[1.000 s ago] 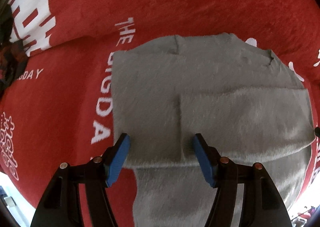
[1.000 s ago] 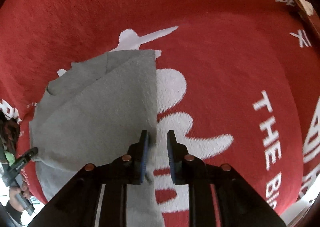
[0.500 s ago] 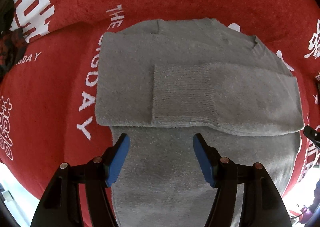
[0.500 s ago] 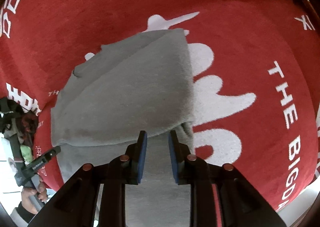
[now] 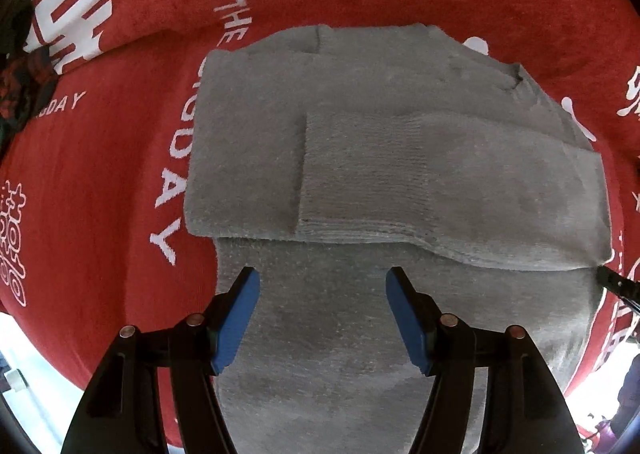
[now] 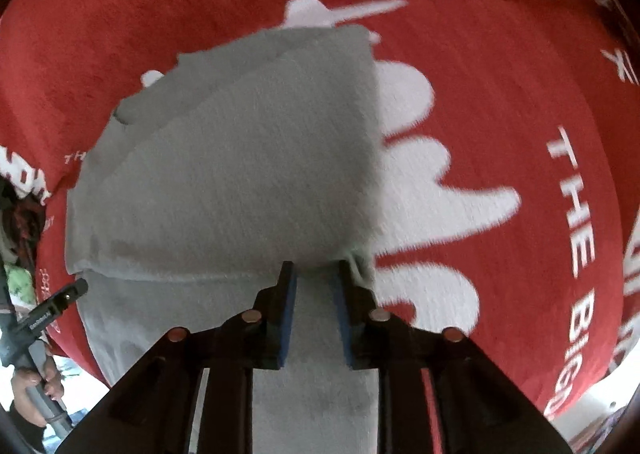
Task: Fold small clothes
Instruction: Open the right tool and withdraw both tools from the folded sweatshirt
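Garment: I see a grey knit sweater [image 5: 360, 182] lying flat on the red cloth, part folded; its upper portion is doubled over toward me, ending in a layered edge that runs across the view.
Sleeve: one ribbed sleeve [image 5: 432, 190] lies crosswise on top of the fold, cuff end toward the left.
Long axis: the uncovered lower body [image 5: 320, 334] runs straight away from my left camera toward the fold; the folded band sits across that axis.
Right view: the same sweater [image 6: 240, 158] shows its straight side edge running away from the camera, next to the white print.
Left gripper [image 5: 322, 306]: jaws spread wide, blue pads above the lower body just short of the folded edge, nothing between them.
Right gripper [image 6: 316, 294]: jaws narrowly parted, tips at the folded edge near the sweater's right side; I cannot tell whether fabric is caught.
Surface: red fleece blanket [image 5: 100, 194] with white lettering, "THE BIG DAY" legible [image 6: 576, 222].
Containers: I can make out none in either view.
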Demonstrator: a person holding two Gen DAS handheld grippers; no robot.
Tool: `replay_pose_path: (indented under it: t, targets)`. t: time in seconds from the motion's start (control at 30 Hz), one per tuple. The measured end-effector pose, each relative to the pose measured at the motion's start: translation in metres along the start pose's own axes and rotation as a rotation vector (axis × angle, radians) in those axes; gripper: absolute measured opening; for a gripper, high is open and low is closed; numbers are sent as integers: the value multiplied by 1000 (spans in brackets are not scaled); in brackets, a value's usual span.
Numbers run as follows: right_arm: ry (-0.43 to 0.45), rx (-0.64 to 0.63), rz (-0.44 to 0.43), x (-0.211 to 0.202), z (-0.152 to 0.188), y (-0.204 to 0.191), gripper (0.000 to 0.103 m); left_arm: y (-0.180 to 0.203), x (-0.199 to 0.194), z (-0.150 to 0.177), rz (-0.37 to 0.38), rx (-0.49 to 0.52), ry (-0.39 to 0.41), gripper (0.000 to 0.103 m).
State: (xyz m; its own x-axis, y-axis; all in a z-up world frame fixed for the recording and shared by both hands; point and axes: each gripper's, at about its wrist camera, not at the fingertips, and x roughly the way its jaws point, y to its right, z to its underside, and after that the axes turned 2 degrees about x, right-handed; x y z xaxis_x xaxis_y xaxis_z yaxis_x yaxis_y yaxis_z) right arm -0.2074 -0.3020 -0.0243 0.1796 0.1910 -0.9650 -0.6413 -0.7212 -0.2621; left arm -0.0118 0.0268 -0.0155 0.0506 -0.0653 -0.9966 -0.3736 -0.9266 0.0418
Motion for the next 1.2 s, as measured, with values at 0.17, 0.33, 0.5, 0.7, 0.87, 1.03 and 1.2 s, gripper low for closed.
replay_pose_path:
  t: [0.17,0.33,0.5,0.7,0.87,1.03,1.2]
  targets:
    - [5,28,-52,-12,9,4,39,10,-2,0,7,7,-2,67]
    - [-3,10,-75,-16,16,-8,41,14,-9,1,6,17,-9,67]
    - [-9,14,-104,-18,20,-12,49,22,-15,8,4,42,-14,67]
    - [-10,12,-128,-19,20,-14,52,28,-17,13,4,44,-28,74]
    - [-12,14,-162,-23,24,-13,58,35,-28,26,1,34,28,103]
    - [-31,15,-218,-23,32,-12,80,31,-28,39,-16,33,3,103]
    - [-73,-2,-253,-20,45,-11,80,15,-22,62,-51,-7,-30,103]
